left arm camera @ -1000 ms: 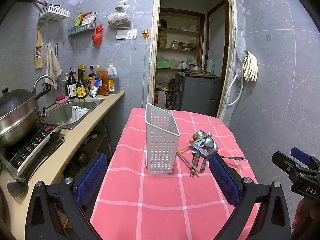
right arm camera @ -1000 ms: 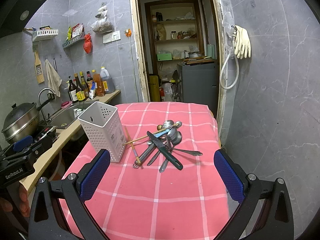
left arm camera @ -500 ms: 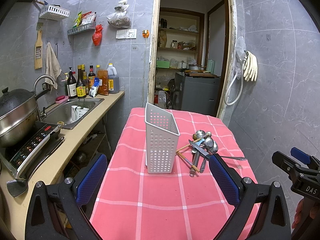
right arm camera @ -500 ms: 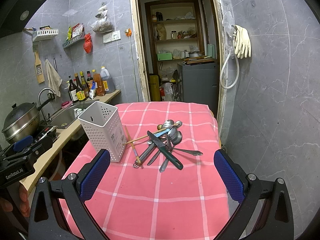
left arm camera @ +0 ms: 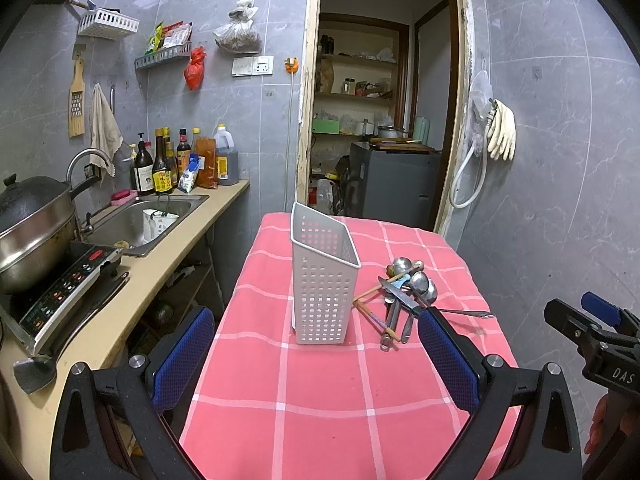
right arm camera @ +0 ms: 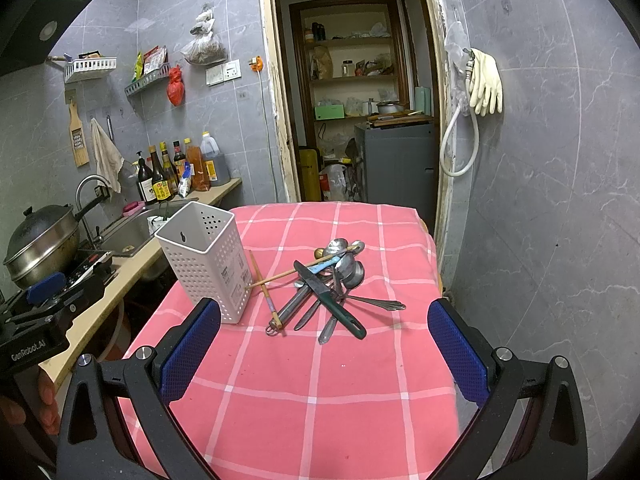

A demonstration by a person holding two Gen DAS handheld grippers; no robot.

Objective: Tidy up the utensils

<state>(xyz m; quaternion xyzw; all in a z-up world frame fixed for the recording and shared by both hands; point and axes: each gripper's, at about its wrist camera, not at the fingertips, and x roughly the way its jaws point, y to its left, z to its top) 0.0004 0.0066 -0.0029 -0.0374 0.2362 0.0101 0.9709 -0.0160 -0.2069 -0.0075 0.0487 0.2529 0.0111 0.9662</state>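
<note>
Utensils, a tangled heap of steel spoons, a dark-handled knife and wooden chopsticks (right arm camera: 328, 284), lie at centre frame on the pink checked worktop (right arm camera: 320, 380), just right of the empty white perforated plastic holder (right arm camera: 208, 264). Both the left gripper (left arm camera: 316, 364) and right gripper (right arm camera: 324, 352) hover with jaws released. Best to pick the topmost piece by its handle, since crossed pieces could drag along.

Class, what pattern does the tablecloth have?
Pink-red tablecloth with a white grid check; clearest in the right wrist view.

Wide-open right claw (right arm camera: 320, 352) above checked cloth (right arm camera: 320, 380), utensil pile (right arm camera: 324, 284) beside white holder (right arm camera: 206, 262).
</note>
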